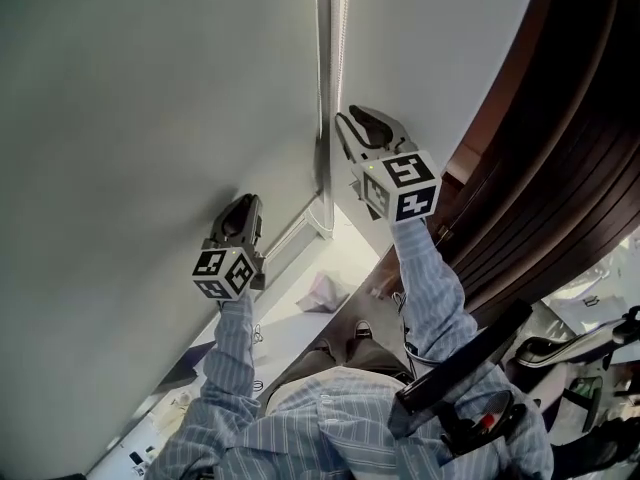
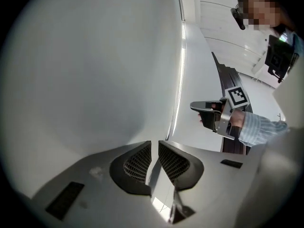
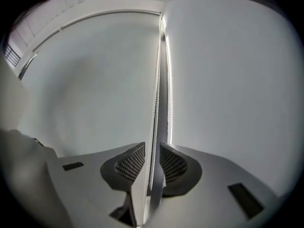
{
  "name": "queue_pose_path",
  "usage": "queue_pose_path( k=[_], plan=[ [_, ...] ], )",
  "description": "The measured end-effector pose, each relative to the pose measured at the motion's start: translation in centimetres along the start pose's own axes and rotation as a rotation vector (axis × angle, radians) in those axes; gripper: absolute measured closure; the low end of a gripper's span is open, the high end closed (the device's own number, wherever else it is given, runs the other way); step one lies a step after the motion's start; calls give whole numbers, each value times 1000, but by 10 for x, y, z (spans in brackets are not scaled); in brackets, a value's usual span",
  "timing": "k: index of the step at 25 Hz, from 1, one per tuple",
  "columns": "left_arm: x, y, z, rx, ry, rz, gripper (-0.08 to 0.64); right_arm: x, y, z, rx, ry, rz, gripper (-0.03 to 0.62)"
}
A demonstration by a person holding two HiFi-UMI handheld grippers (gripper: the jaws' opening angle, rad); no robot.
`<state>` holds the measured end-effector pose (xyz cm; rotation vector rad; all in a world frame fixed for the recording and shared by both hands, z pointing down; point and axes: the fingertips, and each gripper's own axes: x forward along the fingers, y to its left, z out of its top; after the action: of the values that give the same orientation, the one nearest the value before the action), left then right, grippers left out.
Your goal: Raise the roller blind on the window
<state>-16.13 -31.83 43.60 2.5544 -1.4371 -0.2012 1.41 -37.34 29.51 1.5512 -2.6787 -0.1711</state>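
The right hand-held gripper [image 3: 152, 150] has its ribbed dark pads apart, with the thin white pull chain [image 3: 156, 80] running up between them unpinched. The left hand-held gripper [image 2: 155, 148], lower and off to the side, shows only a narrow slit with nothing in it. The chain looks light, limp and slippery, so a firm pinch high up seems best; the roller blind [image 3: 85, 80], smooth matt pale-grey fabric, hangs flat over the window just behind.
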Motion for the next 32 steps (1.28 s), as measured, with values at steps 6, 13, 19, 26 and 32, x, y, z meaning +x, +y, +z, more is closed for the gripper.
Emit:
queue_pose_path(
  k=[6, 13, 19, 26, 32],
  plan=[
    [-3, -4, 0, -2, 5, -36, 511, 23, 11, 13, 27, 2, 64, 493],
    [-5, -4, 0, -2, 3, -46, 511, 31, -7, 11, 37, -12, -35, 491],
    [-3, -4, 0, 2, 2, -45, 511, -6, -8, 5, 125, -71, -31, 491],
    [1, -7, 7, -10, -22, -59, 511, -49, -9, 2, 192, -109, -4, 497],
    [26, -83, 60, -34, -133, -383, 509, -64, -13, -1, 217, -109, 13, 577]
  ],
)
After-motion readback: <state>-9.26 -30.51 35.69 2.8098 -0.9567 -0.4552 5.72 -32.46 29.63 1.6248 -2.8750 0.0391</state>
